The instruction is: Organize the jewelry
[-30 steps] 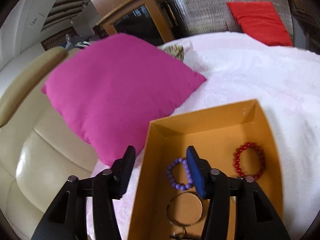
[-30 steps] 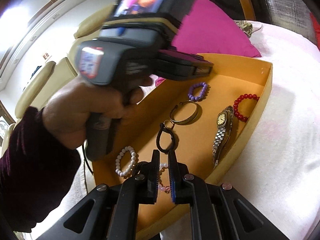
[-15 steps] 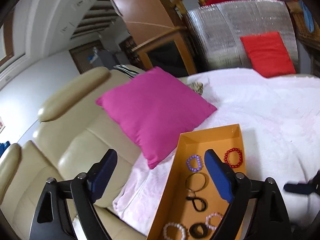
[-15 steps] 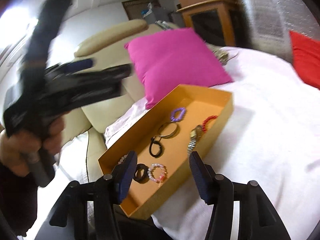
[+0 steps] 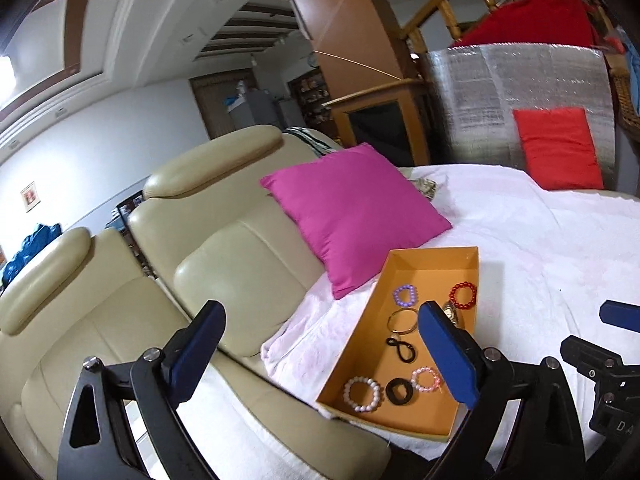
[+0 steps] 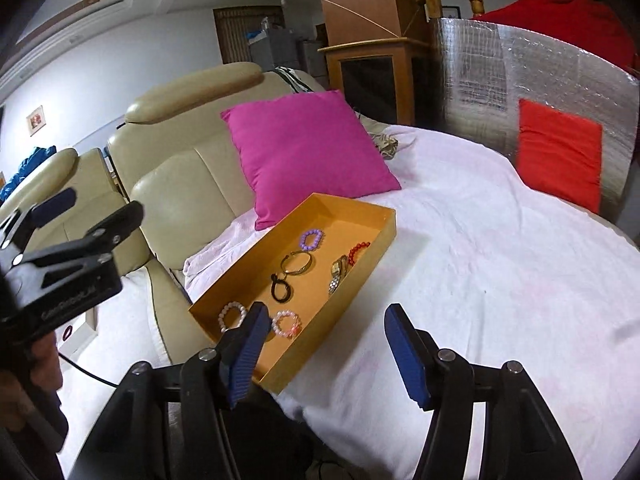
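An orange tray (image 5: 430,254) (image 6: 236,276) lies on the white cloth and holds several pieces of jewelry: a purple bead bracelet (image 5: 405,295) (image 6: 311,239), a red bead bracelet (image 5: 463,294) (image 6: 357,251), a metal bangle (image 5: 401,321) (image 6: 297,263), a watch (image 6: 338,275), black bands (image 5: 400,347) (image 6: 280,288), a pink bracelet (image 5: 426,379) (image 6: 285,322) and a white bracelet (image 5: 362,394) (image 6: 232,315). My left gripper (image 5: 326,356) is open and empty, well back from the tray. My right gripper (image 6: 326,356) is open and empty above the tray's near corner.
A magenta cushion (image 5: 354,208) (image 6: 306,152) leans on the cream leather sofa (image 5: 208,240) behind the tray. A red cushion (image 5: 558,148) (image 6: 560,156) stands against a silver panel at the far right. The white cloth (image 6: 500,260) spreads to the right.
Both grippers pulled up and back from the tray. The right gripper, shut over the pink bracelet a second ago, opened and left it in the tray. The left gripper opened wider.
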Available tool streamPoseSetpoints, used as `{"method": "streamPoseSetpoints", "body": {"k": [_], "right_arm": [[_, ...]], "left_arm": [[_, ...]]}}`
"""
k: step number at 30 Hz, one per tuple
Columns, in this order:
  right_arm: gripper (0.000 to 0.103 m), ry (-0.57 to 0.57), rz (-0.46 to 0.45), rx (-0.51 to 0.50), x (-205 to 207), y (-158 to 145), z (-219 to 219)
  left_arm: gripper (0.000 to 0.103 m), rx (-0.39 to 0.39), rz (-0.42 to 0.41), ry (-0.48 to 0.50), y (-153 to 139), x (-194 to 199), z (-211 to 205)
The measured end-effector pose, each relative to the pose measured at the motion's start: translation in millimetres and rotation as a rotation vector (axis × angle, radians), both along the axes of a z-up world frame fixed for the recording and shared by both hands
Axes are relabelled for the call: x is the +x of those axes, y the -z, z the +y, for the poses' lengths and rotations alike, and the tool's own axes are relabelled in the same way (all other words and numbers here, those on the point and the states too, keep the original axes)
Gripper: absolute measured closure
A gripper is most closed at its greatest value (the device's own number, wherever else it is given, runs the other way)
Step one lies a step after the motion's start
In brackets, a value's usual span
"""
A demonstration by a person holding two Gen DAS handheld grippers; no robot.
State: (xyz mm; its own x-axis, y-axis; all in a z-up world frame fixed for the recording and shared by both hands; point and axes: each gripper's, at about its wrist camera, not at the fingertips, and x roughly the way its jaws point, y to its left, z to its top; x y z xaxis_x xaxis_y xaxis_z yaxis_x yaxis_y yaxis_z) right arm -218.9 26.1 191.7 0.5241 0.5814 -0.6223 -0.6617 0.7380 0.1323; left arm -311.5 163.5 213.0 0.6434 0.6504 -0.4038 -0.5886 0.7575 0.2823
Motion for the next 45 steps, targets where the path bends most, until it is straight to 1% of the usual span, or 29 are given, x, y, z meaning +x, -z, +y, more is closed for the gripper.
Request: {"method": "streamPoseSetpoints", "body": {"k": [3,7,12,22,45], "right_arm": [[0.038,0.013,-0.009,-0.011,-11,-4,2],[0.038,0.018,-0.021,-0.016,-23,-9,5],[0.038,0.026,-0.016,-0.009,-28,-10,10],[0.038,0.029,-0.003,-0.008,-27,-11,17],[0.038,0.023,-0.013,-0.035,-26,-11,38]], "left_arm": [[0.006,0.002,-0.026,-0.021,-3,-13,-1],[0.006,-0.036,-0.039,-0.020,-5,-25,2],[0.006,-0.058,-0.047,-0.026,-5,-30,6],[0.006,-0.065,-0.035,-0.015,-3,-30,9],[0.006,-0.083,-0.032,-0.009,2,-29,22]]}}
